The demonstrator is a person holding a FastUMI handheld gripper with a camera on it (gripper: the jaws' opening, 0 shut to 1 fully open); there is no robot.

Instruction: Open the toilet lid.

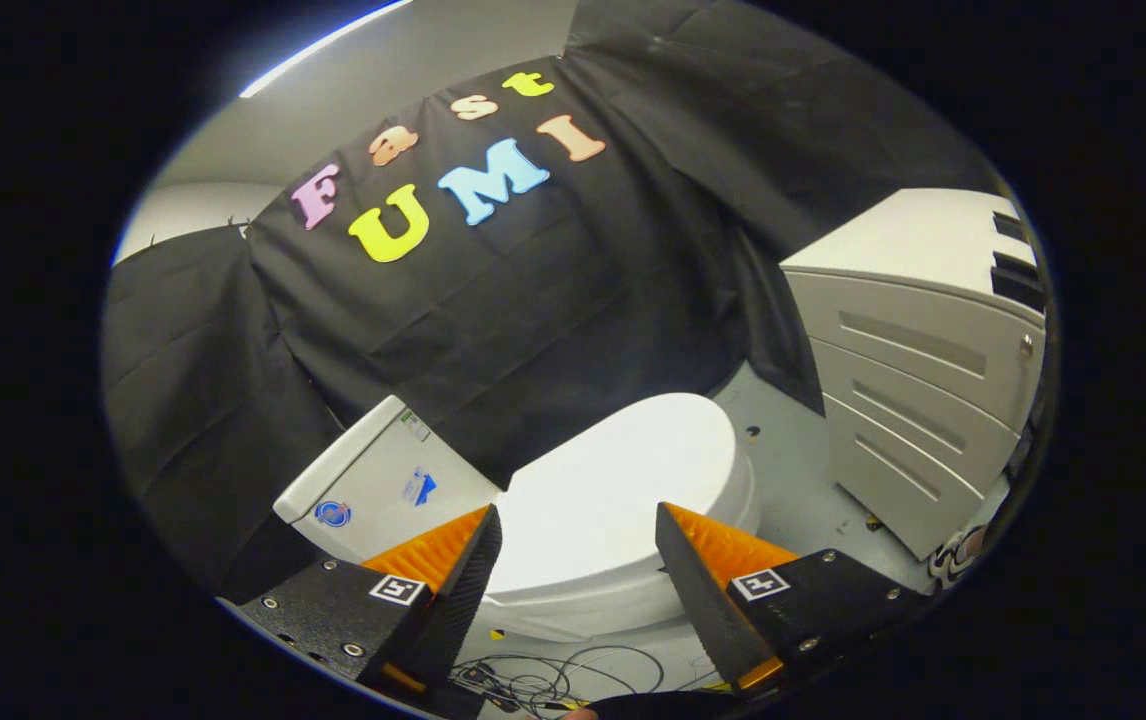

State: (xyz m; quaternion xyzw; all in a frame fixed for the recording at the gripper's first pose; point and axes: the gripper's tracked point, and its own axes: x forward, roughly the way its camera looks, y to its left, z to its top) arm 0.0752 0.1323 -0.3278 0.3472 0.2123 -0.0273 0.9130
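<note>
Floor [783,470] bears toilet [613,520], cabinet [918,380], cables [553,680]

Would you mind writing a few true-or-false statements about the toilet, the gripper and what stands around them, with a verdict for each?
1. The toilet lid is down on the bowl. True.
2. The gripper is shut on the lid's edge. False: its fingers are open and apart, with the lid seen between and beyond them, not pressed by either.
3. A pale drawer cabinet stands on the floor to one side of the toilet. True.
4. The toilet tank lies on the same side as the cabinet. False: it is on the opposite side of the lid, against the black cloth wall.
5. Loose cables lie on the floor near the toilet's base. True.
</note>
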